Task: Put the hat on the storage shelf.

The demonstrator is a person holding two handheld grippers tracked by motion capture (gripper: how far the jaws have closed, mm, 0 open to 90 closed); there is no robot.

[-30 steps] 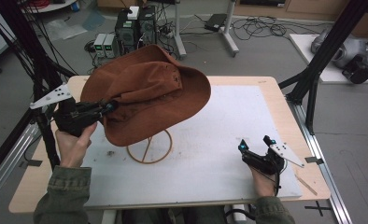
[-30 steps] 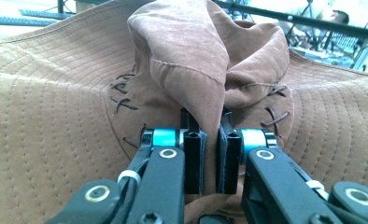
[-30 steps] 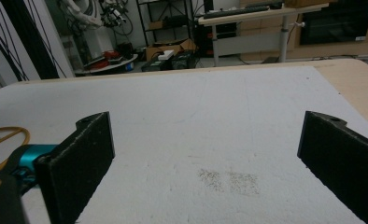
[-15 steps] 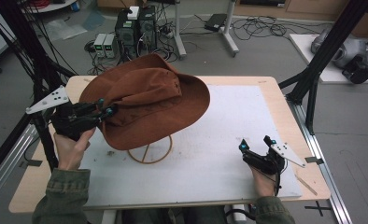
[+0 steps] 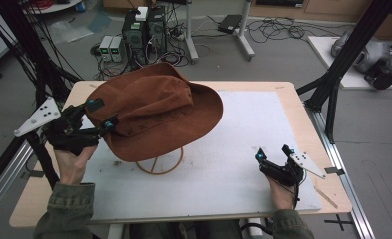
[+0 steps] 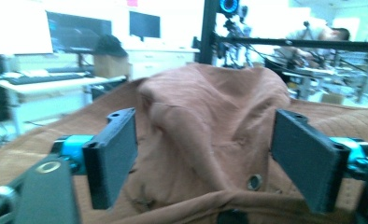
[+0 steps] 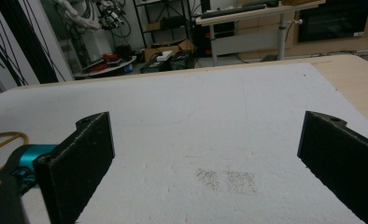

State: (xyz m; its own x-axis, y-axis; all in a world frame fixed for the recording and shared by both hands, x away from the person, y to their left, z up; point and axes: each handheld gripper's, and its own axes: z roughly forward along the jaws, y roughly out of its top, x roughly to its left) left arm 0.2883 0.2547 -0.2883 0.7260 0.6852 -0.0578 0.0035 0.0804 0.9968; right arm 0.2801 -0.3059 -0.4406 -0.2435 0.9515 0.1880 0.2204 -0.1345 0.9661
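A brown felt hat [image 5: 159,114] rests on a wire stand whose round base ring [image 5: 159,167] lies on the white mat. My left gripper [image 5: 102,113] is at the hat's left brim. Its jaws have just been opening and now stand wide apart. In the left gripper view the hat [image 6: 205,116] has its crown ahead and its brim edge low between the pads [image 6: 112,154], which do not press on it. My right gripper [image 5: 272,152] rests open on the mat at the front right, with nothing in it [image 7: 205,154].
The white mat [image 5: 263,119] covers most of the wooden table [image 5: 308,114]. Black frame posts stand at the table's left [image 5: 40,74] and right [image 5: 333,94] sides. Computers and cables lie on the floor beyond the far edge.
The left gripper's jaws have opened and let go of the hat's brim. The hat has settled more level on its stand. The right gripper has stayed put.
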